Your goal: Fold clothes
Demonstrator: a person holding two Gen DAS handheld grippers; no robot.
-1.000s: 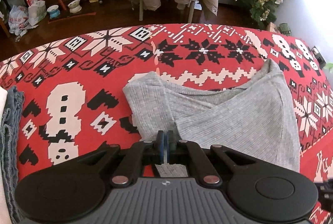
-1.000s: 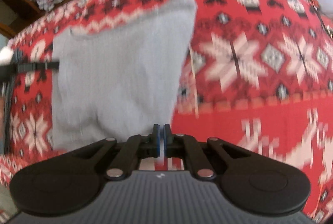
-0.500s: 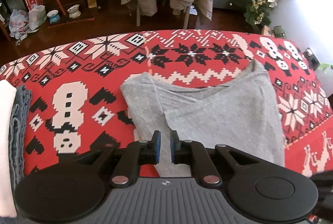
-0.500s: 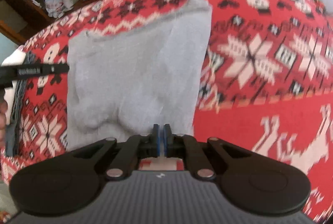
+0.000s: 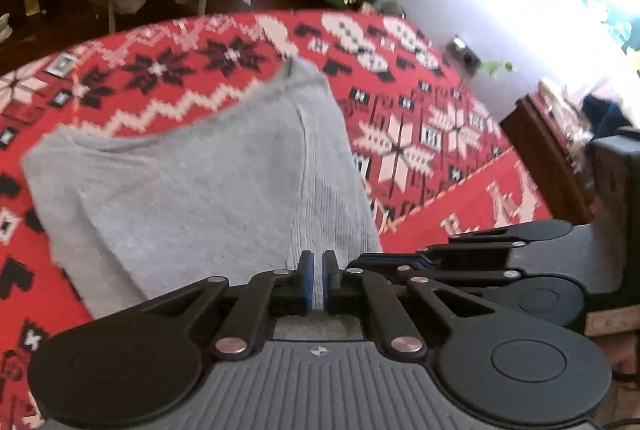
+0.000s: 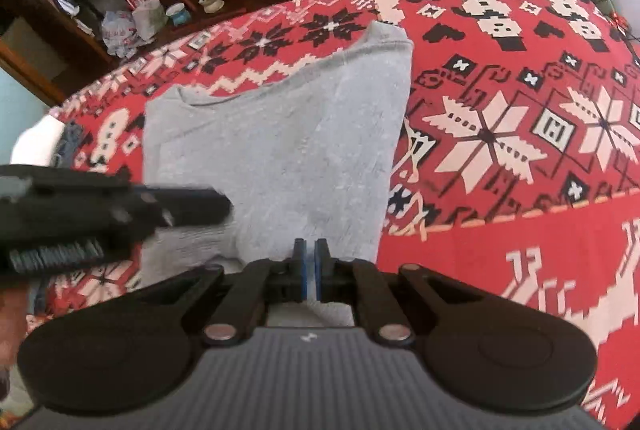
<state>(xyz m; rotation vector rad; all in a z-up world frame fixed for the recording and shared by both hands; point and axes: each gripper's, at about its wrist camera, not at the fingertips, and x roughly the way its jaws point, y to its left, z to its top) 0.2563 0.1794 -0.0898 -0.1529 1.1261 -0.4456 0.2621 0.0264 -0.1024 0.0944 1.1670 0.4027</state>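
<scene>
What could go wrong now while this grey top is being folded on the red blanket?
The right claw pinches only the near edge of the grey top, so the cloth might slip out. The left claw is close beside it; the two could collide.

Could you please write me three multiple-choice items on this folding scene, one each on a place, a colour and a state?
1. Where does the grey garment lie?
A. On the red patterned cloth
B. Over a chair
C. On the floor

2. What colour are the pads of the right tongs?
A. Yellow
B. Blue
C. Green

3. How do the right tongs stand?
A. Wide open
B. Shut on a cup
C. Shut at the garment's near edge

Answers: 1 A, red pattern surrounds it; 2 B, blue strips line the jaws; 3 C, the pads nearly meet there.
</scene>
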